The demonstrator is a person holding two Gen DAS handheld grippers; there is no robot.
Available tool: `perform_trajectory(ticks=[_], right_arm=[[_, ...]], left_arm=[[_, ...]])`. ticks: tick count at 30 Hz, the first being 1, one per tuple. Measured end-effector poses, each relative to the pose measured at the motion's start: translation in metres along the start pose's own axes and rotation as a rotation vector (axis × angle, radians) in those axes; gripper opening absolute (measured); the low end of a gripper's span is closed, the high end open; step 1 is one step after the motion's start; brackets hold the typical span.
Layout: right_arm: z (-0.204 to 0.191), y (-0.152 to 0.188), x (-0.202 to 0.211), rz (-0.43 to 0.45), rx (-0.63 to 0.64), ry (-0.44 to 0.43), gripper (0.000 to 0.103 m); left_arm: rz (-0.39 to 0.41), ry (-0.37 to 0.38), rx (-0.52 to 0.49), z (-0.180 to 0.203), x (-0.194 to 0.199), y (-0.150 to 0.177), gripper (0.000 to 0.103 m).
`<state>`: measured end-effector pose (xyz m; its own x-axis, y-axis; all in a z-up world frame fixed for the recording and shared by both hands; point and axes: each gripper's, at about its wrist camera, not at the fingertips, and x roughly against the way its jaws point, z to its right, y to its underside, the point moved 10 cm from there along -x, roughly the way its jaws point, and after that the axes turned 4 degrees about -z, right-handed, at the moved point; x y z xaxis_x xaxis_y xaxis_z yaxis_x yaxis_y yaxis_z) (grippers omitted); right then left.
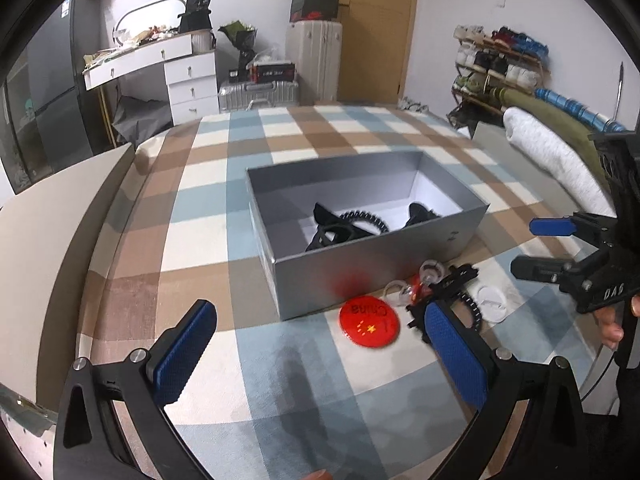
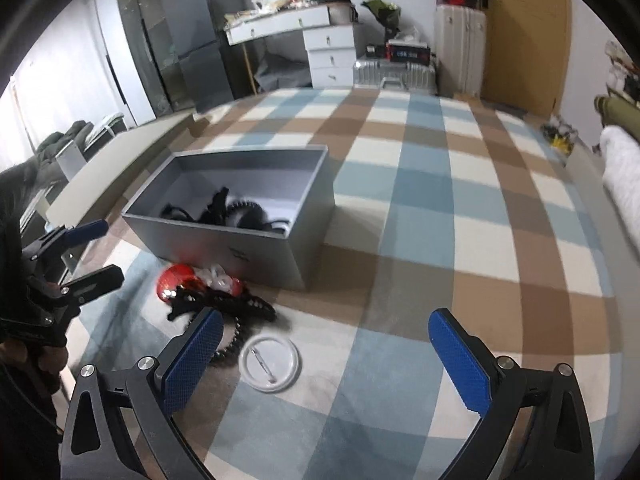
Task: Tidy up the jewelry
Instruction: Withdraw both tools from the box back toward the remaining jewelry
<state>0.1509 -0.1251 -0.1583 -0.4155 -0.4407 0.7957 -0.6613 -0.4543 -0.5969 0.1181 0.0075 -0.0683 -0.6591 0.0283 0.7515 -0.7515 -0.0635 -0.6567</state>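
Red China badge (image 1: 369,323) lies just beside the grey box (image 1: 376,266), between the left gripper's (image 1: 316,344) spread, empty fingers; clear rings (image 1: 416,282) nearby could get knocked. From the right wrist, the open right gripper (image 2: 326,354) hovers near the white pin badge (image 2: 269,363) and tangled black hair clips (image 2: 224,304), which might snag together.

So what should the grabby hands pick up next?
Probably the right gripper should dip toward the white round badge. Its fingers are open and empty, the badge lies nearest on the blanket, apart from the tangled pile, outside the grey box.
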Motion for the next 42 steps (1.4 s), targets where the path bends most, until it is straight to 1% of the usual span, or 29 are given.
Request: perform_trajectory(ticks=[2,7,25,34,38,42], right_arm=[[-0.003,0.007,-0.008,-0.034,0.053,0.041,0.103],[-0.012,0.016,-0.014,-0.067,0.112,0.054,0.103],[-0.02,0.029,-0.032,-0.141,0.164,0.071,0.103],[-0.011,0.03,-0.031,-0.143,0.153,0.086,0.103],[-0.018,0.03,-0.032,-0.139,0.164,0.075,0.103],[-0.021,0.029,-0.031,-0.13,0.173,0.081,0.102]], left_arm=[[-0.012,-0.003,-0.004,-0.001,-0.002,0.003,0.102],[-0.034,-0.013,-0.009,0.0,-0.005,0.009,0.102],[-0.071,-0.006,-0.01,0.005,-0.011,0.017,0.102],[-0.074,-0.004,-0.017,0.008,-0.012,0.017,0.102],[-0.075,-0.004,-0.019,0.008,-0.012,0.017,0.102],[-0.076,-0.001,-0.015,0.009,-0.012,0.017,0.102]])
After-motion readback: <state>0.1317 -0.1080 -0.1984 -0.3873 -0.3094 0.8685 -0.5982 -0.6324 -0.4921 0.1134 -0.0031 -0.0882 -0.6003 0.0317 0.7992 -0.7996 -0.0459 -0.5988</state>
